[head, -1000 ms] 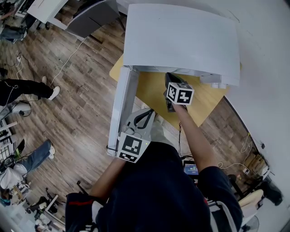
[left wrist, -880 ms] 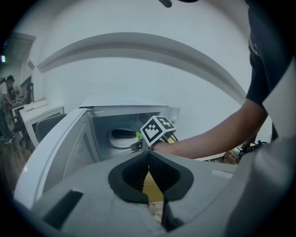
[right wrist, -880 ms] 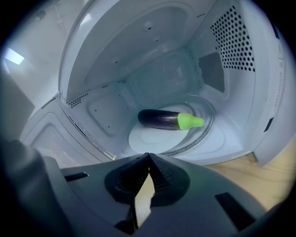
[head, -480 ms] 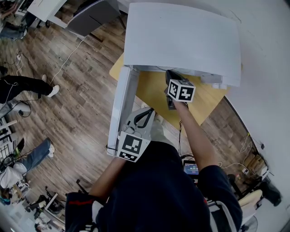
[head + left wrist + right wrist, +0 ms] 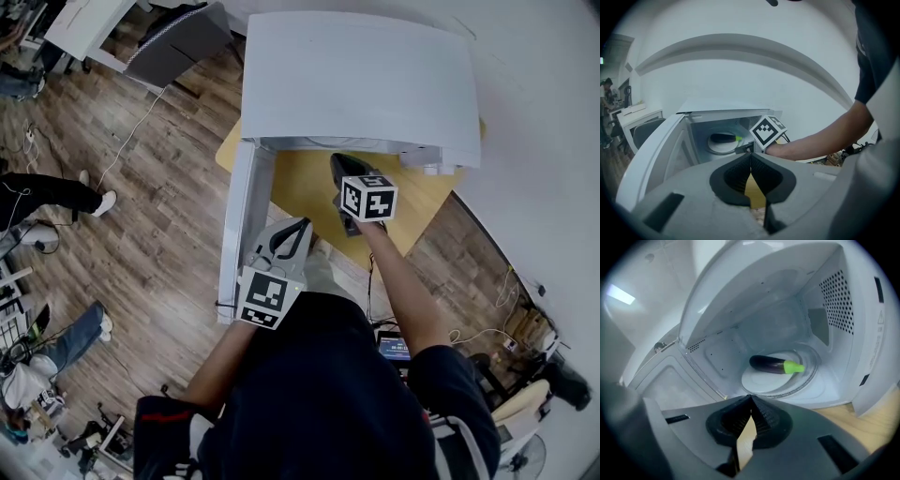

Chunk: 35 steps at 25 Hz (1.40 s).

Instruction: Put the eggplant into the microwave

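Note:
The dark purple eggplant (image 5: 776, 365) with its green stem lies on the white turntable plate (image 5: 759, 378) inside the open white microwave (image 5: 356, 75). It also shows in the left gripper view as the eggplant (image 5: 724, 138) on the plate. My right gripper (image 5: 750, 399) is shut and empty, just outside the microwave's opening; in the head view the right gripper (image 5: 337, 167) reaches under the top's front edge. My left gripper (image 5: 298, 227) is shut with nothing in it, beside the swung-open door (image 5: 242, 225).
The microwave stands on a yellow wooden table (image 5: 309, 187). A white wall runs along the right. Wooden floor with cables, a grey cabinet (image 5: 173, 37) and other people's legs (image 5: 47, 192) lie to the left.
The right gripper has drawn back slightly from the microwave opening. The head view has shifted a little. The left gripper stays by the door.

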Tool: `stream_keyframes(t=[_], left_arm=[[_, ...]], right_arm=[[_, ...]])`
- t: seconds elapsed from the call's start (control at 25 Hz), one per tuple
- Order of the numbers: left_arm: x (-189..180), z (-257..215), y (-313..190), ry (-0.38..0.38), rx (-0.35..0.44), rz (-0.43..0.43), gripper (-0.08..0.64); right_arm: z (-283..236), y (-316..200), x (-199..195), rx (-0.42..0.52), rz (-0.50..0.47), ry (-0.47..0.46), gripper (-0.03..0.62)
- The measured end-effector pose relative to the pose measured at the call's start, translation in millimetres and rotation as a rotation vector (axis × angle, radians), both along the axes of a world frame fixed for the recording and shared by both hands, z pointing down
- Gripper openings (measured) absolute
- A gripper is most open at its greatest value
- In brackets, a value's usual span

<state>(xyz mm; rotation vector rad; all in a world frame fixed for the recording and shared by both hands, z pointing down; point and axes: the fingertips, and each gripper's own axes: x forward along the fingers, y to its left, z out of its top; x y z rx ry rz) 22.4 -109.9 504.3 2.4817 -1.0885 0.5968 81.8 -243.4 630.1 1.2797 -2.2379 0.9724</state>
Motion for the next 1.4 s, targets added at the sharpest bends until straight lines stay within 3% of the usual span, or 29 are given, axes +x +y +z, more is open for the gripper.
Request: stream_keyframes(t=[0.36, 0.72, 0.88, 1.4], left_arm=[[4.4, -22.1, -11.4, -0.004, 0.077, 0.010, 0.017], [-10.1, -60.4, -29.8, -0.063, 0.200, -0.002, 0.017], [-22.3, -73.3, -37.1, -0.021, 0.192, -0.045, 0.017], [-39.8, -130.1, -33.8, 0.031, 0.295, -0.110, 0.017]], right_arm=[[-63.9, 22.0, 12.6, 0.167, -0.087, 0.061, 0.012], [-151.1, 41.2, 27.4, 0.308, -0.052, 0.009, 0.012], [-182.9, 50.5, 25.7, 0.362, -0.056, -0.019, 0.012], [-269.1, 80.3, 16.4, 0.517, -0.065, -0.104, 0.012]])
